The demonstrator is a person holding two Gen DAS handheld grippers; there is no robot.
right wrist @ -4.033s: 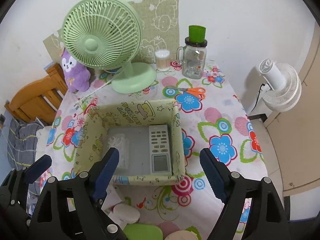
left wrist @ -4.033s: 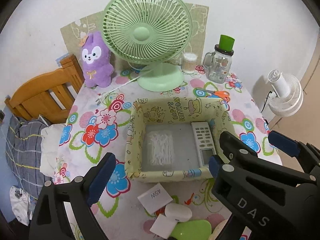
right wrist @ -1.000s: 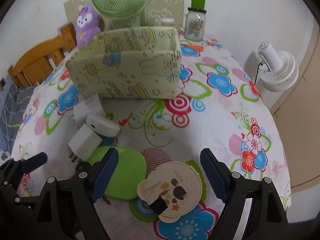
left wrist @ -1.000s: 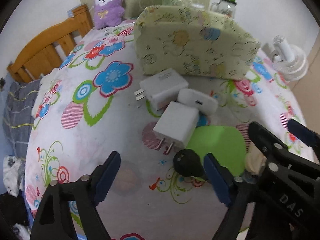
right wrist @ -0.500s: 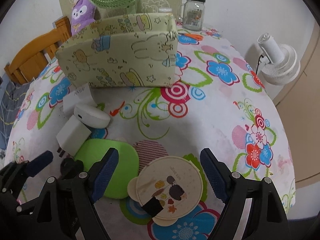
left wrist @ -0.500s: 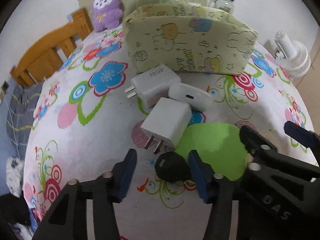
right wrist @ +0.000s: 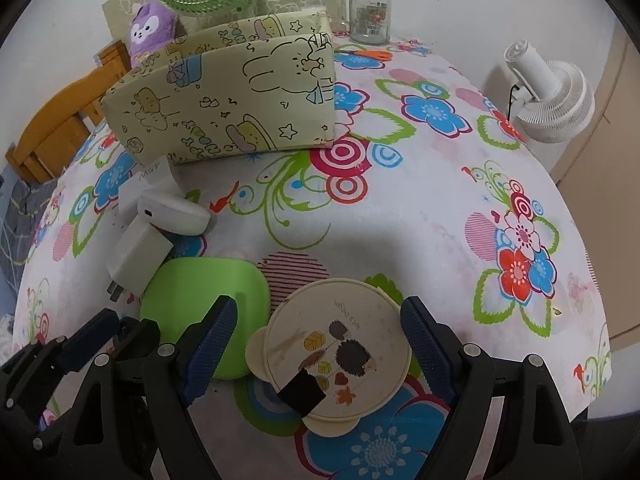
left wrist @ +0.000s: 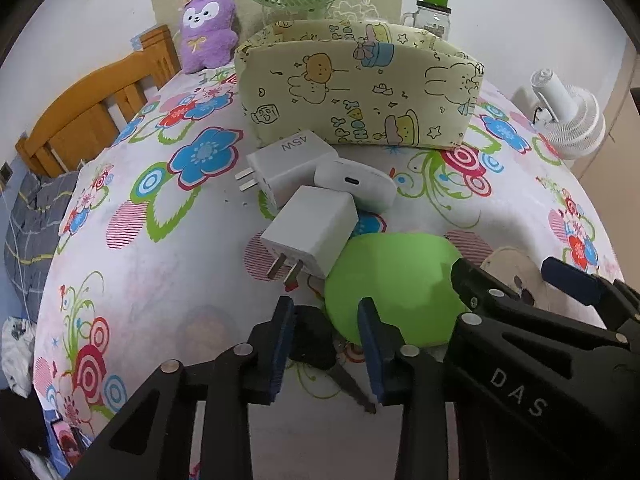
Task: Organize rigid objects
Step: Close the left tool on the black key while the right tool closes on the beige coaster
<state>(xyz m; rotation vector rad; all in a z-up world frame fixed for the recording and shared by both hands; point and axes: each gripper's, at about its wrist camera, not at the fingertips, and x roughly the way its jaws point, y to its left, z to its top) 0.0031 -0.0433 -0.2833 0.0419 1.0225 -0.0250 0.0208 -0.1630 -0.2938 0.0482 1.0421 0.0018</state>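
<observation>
Left wrist view: left gripper point(left wrist: 326, 338) points steeply down at the table point(left wrist: 168, 272). A key point(left wrist: 316, 340) lies between its blue pads; black head toward the chargers, metal blade running back toward the camera, long axis roughly along the gripper's line. Jaws are closing. Left pad looks to be against the key head; whether the right pad touches it, cannot tell. Key lies flat on the cloth, just beside the near-left edge of the green case point(left wrist: 396, 284).

Beyond the key: near charger point(left wrist: 310, 230), prongs toward the camera, its far corner touching the white pod point(left wrist: 354, 184). Far charger point(left wrist: 286, 166), marked 45W, prongs to the left, lies just before the fabric bin point(left wrist: 360, 96).

This view alone shows the key's blade. Only an edge of the round lid point(left wrist: 516, 272) shows here, behind the right gripper's fingers point(left wrist: 480, 292).

Right wrist view: right gripper point(right wrist: 316, 344) has its jaws wide apart, holding nothing. The lid point(right wrist: 340, 344) lies whole between them, flat on the table, a black tab at its near edge; both pads stand clear of its rim. Green case point(right wrist: 204, 292) is just left of the lid. Left gripper point(right wrist: 100, 332) shows at the lower left; the key is hidden there. Scissors point(right wrist: 364, 55) lie near the jar point(right wrist: 370, 10), far side of the table.
</observation>
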